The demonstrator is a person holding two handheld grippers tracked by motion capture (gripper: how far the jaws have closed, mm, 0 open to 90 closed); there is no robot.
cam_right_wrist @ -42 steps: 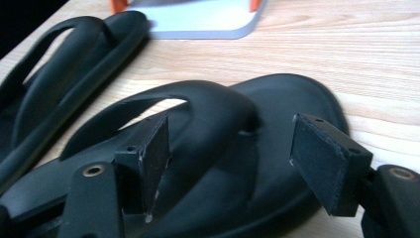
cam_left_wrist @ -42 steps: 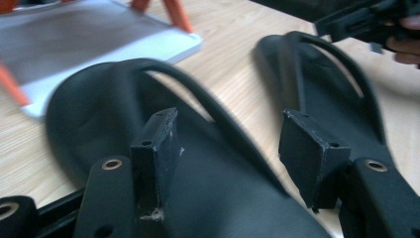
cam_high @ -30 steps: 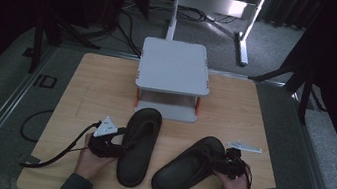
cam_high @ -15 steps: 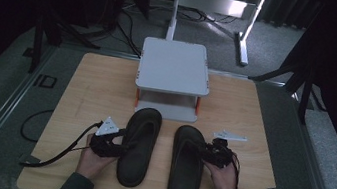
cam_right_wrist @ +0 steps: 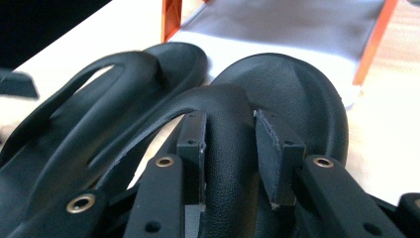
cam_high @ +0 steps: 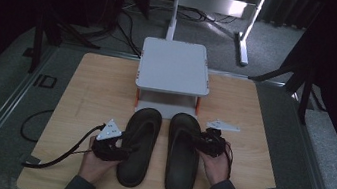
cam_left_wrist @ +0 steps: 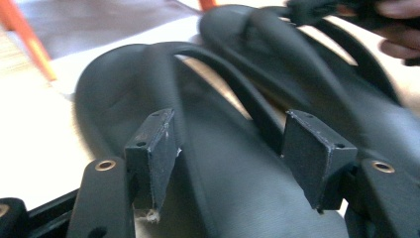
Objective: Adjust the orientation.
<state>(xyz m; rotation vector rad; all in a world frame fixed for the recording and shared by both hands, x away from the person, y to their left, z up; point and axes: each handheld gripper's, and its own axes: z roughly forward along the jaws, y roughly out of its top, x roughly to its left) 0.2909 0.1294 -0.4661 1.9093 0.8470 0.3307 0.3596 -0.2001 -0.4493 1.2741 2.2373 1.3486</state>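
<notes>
Both sandals lie side by side near the worktop's [cam_high: 97,84] front edge, toes toward the grey rack [cam_high: 173,67]. Right gripper [cam_high: 211,142] pinches the right sandal's [cam_high: 182,152] strap; left gripper [cam_high: 109,147] gapes astride the left sandal's [cam_high: 140,143] strap. Shelving them looks undone.

I see a dim lab; wooden table [cam_high: 96,89], cables [cam_high: 132,16] on grey floor [cam_high: 284,51], metal stand [cam_high: 215,3] behind.
</notes>
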